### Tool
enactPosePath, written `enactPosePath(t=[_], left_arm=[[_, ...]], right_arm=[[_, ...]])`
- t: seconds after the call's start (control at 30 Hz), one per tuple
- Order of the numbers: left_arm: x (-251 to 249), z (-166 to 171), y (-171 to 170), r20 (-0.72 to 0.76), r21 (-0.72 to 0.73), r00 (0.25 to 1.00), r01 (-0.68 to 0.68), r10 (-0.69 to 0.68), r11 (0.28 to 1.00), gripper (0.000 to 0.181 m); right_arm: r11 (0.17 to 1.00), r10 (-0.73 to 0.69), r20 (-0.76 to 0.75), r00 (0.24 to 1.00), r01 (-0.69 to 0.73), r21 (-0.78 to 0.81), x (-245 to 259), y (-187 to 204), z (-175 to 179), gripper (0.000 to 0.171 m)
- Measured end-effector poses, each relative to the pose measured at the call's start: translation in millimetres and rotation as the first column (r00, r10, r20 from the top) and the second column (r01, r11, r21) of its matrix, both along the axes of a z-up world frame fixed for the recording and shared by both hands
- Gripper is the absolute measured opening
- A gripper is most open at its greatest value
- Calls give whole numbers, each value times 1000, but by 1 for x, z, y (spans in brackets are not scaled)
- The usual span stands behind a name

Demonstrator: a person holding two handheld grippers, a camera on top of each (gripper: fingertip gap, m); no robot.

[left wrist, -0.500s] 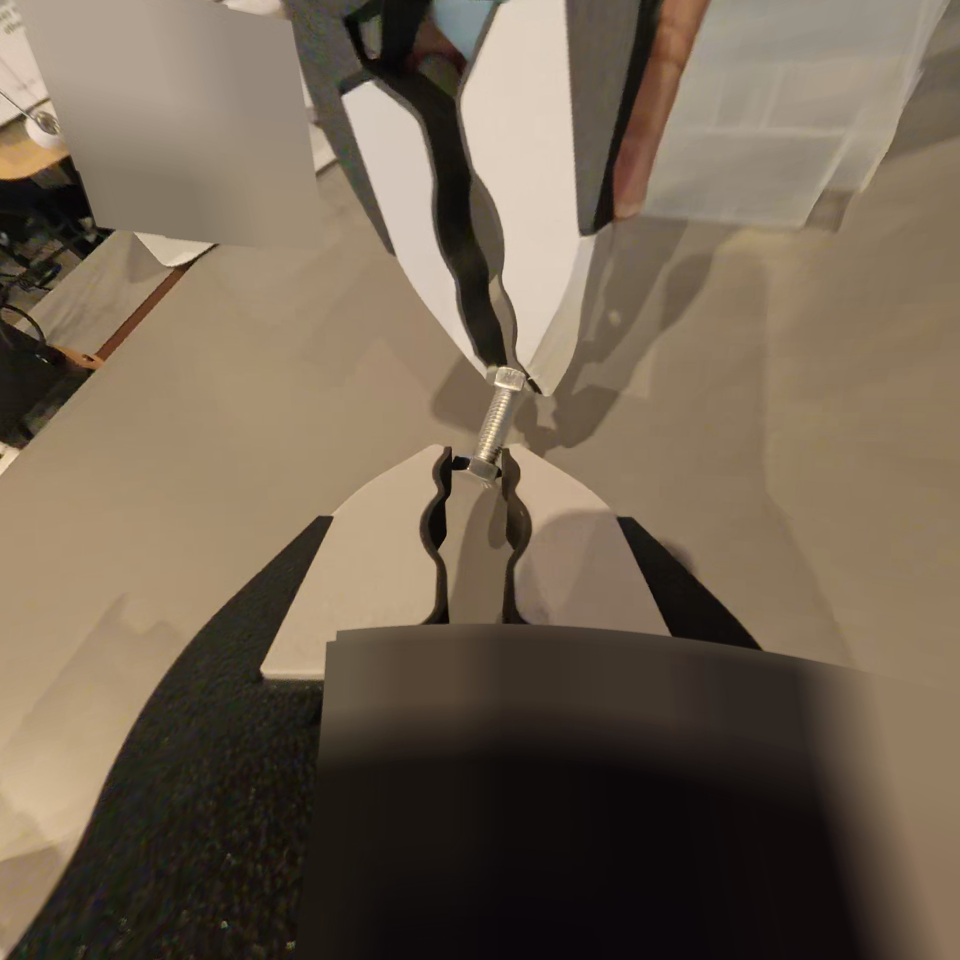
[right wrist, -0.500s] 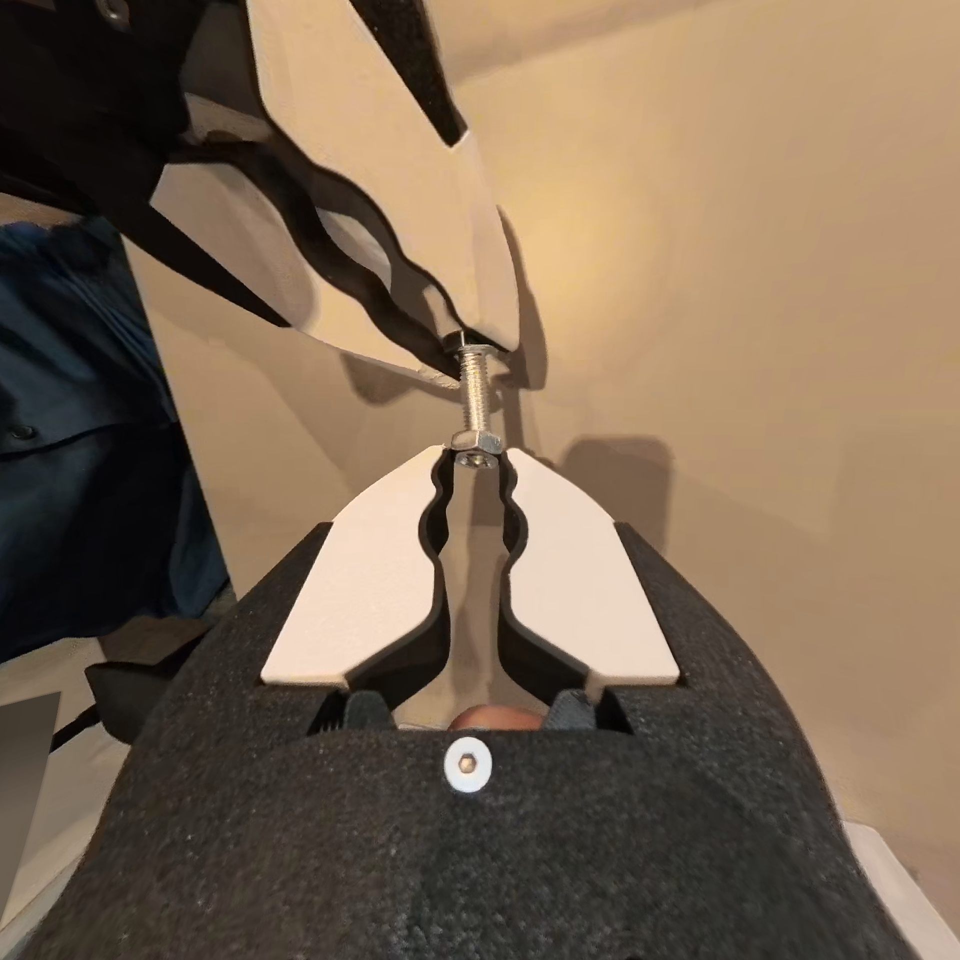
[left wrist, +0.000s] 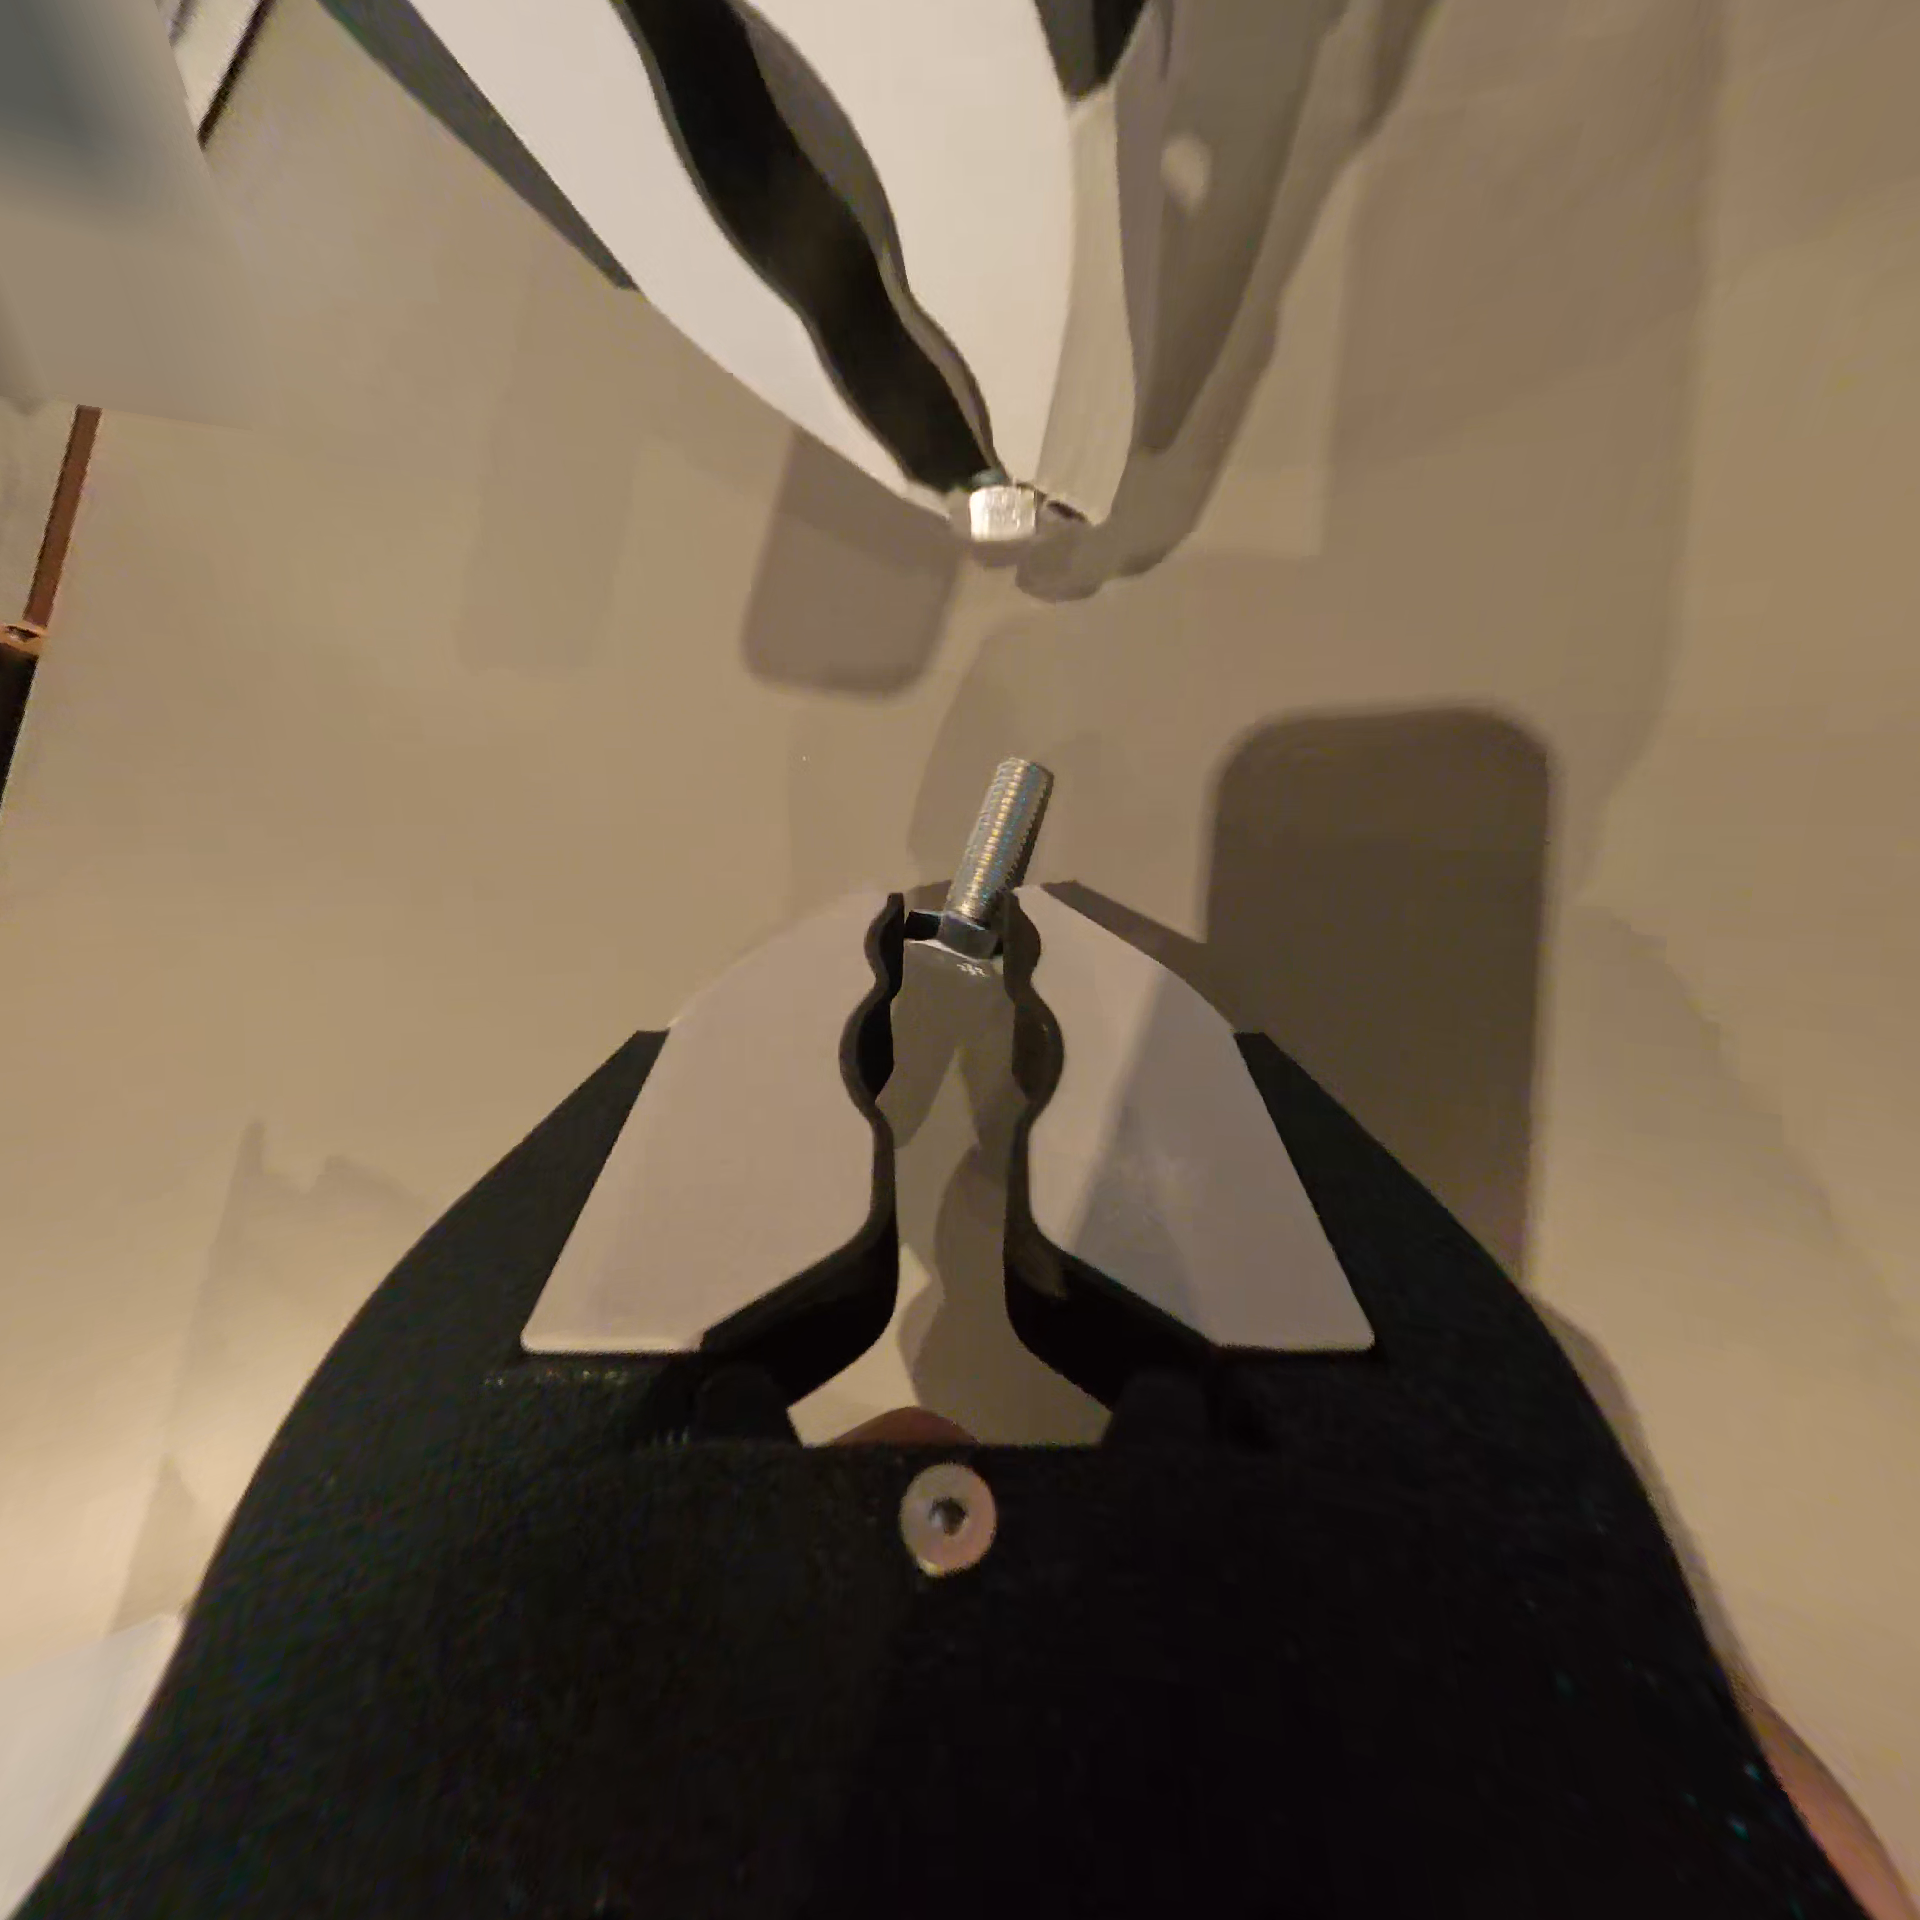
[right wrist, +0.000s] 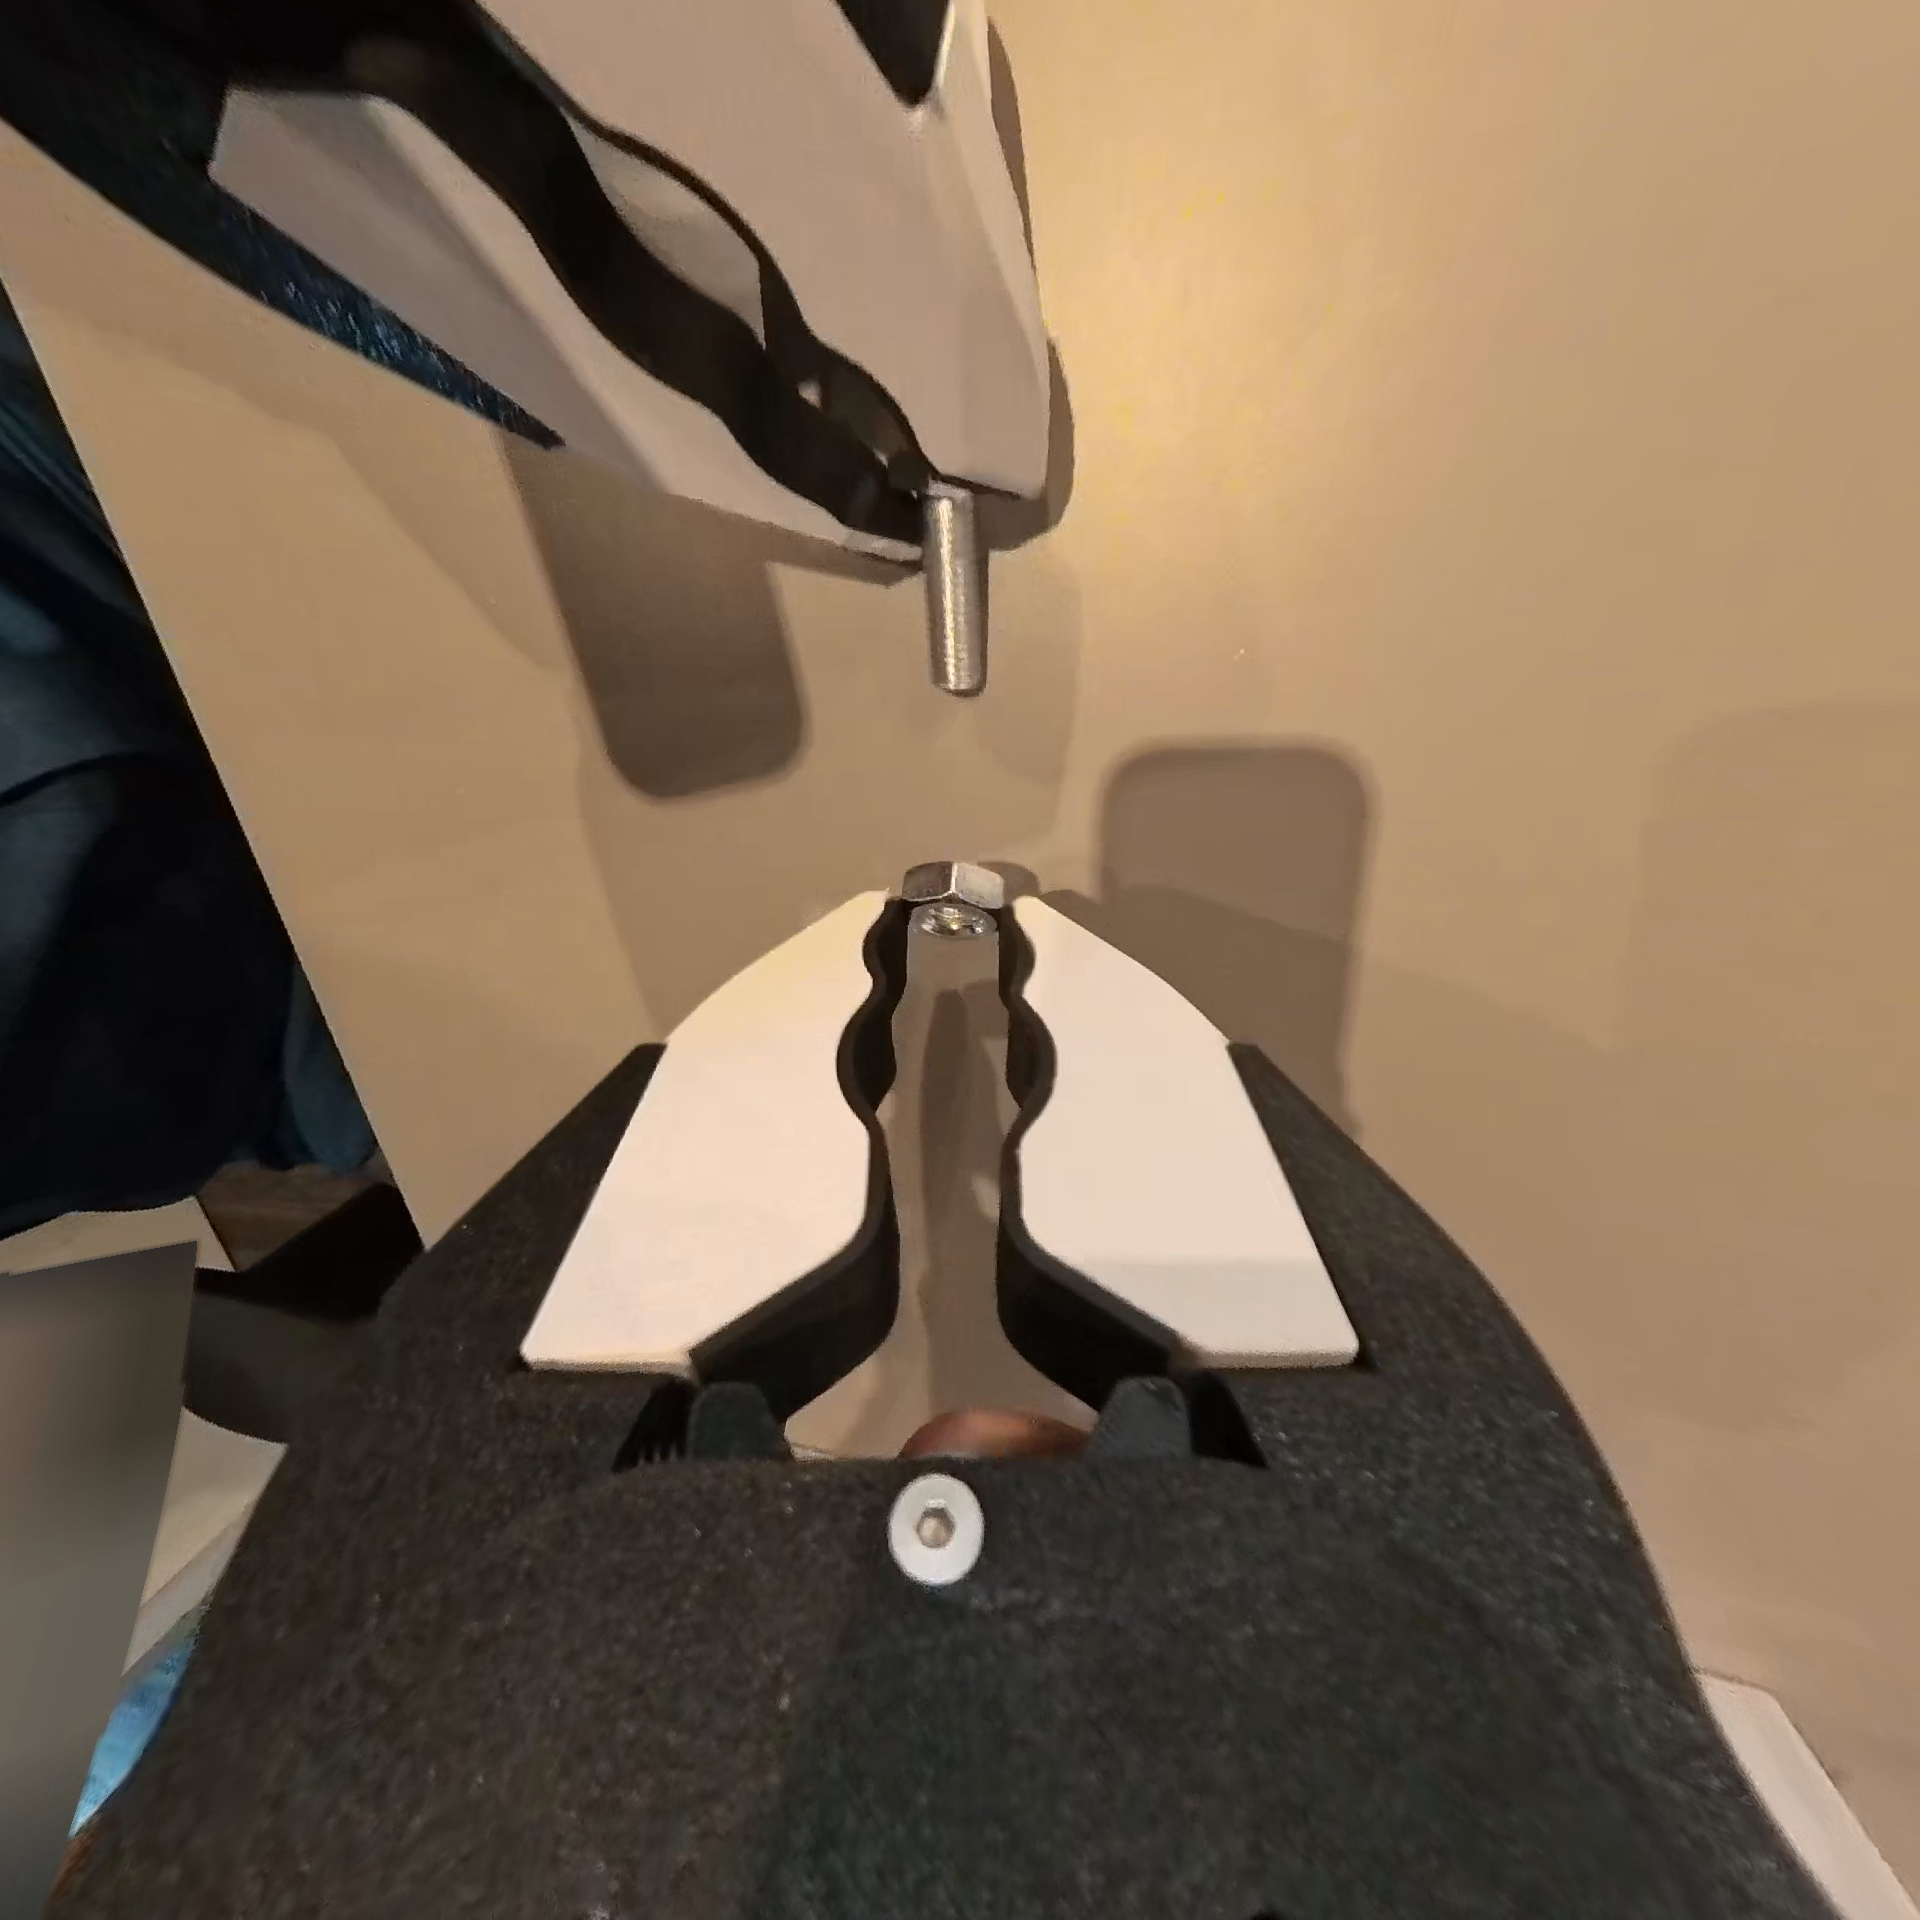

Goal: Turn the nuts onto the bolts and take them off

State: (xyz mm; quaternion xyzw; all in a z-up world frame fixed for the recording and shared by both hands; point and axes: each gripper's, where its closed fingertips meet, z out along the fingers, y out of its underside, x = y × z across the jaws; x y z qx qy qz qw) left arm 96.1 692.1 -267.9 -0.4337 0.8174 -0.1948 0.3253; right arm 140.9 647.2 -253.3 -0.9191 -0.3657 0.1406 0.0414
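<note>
My left gripper (left wrist: 961, 925) is shut on the hex head of a silver bolt (left wrist: 1003, 847), whose bare threaded shaft points away from me. It also shows in the right wrist view (right wrist: 920, 509), with the bolt (right wrist: 956, 592) pointing down. My right gripper (right wrist: 951, 899) is shut on a silver hex nut (right wrist: 951, 883) at its fingertips. In the left wrist view the right gripper (left wrist: 1013, 509) holds the nut (left wrist: 1000, 514) above the bolt's tip. A clear gap separates nut and bolt. Both are held above the beige table (left wrist: 416, 831).
The beige table (right wrist: 1507, 468) carries only shadows of the grippers. Its edge and a dark wooden strip (left wrist: 52, 520) show at the far left of the left wrist view. Blue clothing of a person (right wrist: 94, 883) fills the left of the right wrist view. The gap from one gripper's tips to the other's is roughly 7 cm.
Half a second ago the nut sat on the bolt's end, joining the two grippers. Now the nut is off the bolt and the grippers have drawn apart.
</note>
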Motion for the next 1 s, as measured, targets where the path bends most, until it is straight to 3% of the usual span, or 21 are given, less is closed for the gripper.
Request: enactPosePath(t=[0.53,0.73,1.0], left_arm=[[-15,-4,-9,-234,-161,943,201,-236,966,23],[-17,-4,-7,-325,-100,900,273,-291,957,35],[-21,-1,-3,-453,-23,805,420,-384,907,27]], right_arm=[[996,-22,-70,997,28,83,7,-9,42,17],[990,-26,-113,993,42,137,12,-13,61,17],[979,-39,-151,988,68,193,26,-28,80,17]])
